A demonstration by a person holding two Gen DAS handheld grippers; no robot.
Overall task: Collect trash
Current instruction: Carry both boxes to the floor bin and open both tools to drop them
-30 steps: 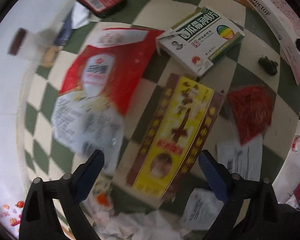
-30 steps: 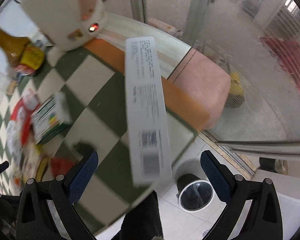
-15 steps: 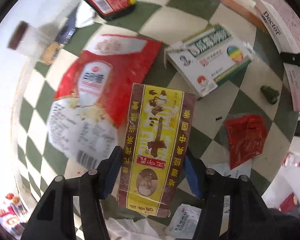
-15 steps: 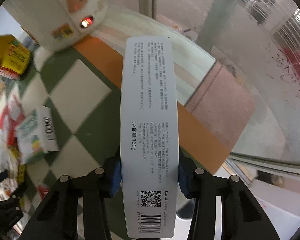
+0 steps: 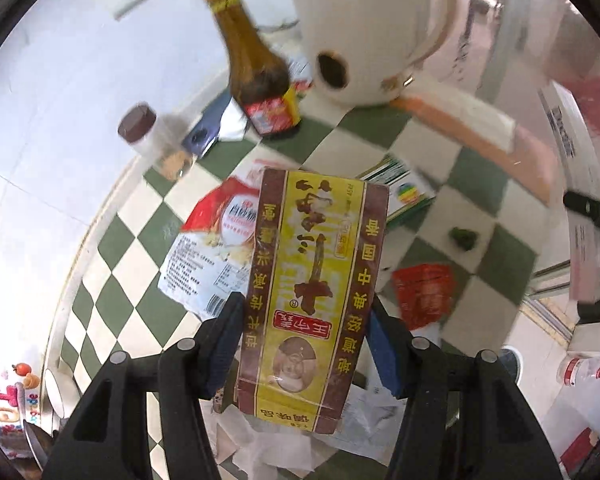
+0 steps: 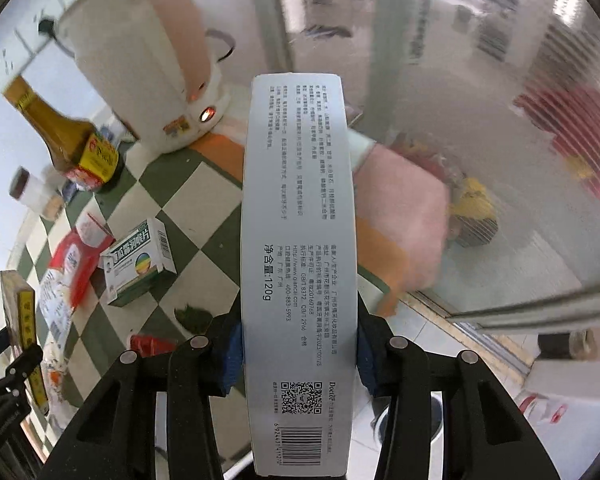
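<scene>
The left gripper (image 5: 306,354) pinches a yellow-and-brown flat seasoning packet (image 5: 314,300) above the green-and-cream checked tabletop (image 5: 112,240); the right gripper (image 6: 298,354) clamps a long white cardboard toothpaste box (image 6: 298,248); carry both level, grips firm, clear of the brown sauce bottle (image 5: 256,80).

Table cover (image 5: 112,248): green and cream checks, edged orange on the far side. Held packet (image 5: 312,280): yellow centre, dark brown borders with yellow characters, a small red label low down. Long carton (image 6: 298,240): pale grey-white, black print, black barcode and QR square. Flat pouch (image 5: 220,240): red above, white below with fine print. Small box (image 6: 138,266): white and green (rainbow-coloured disc on the face). Sauce bottle (image 5: 256,76): amber-brown, red and yellow label. Kettle (image 6: 148,68): cream with a peach panel, orange light glowing. Crumpled wrapper (image 5: 424,294): red. Gripper pads (image 5: 384,354): blue on black frames.
</scene>
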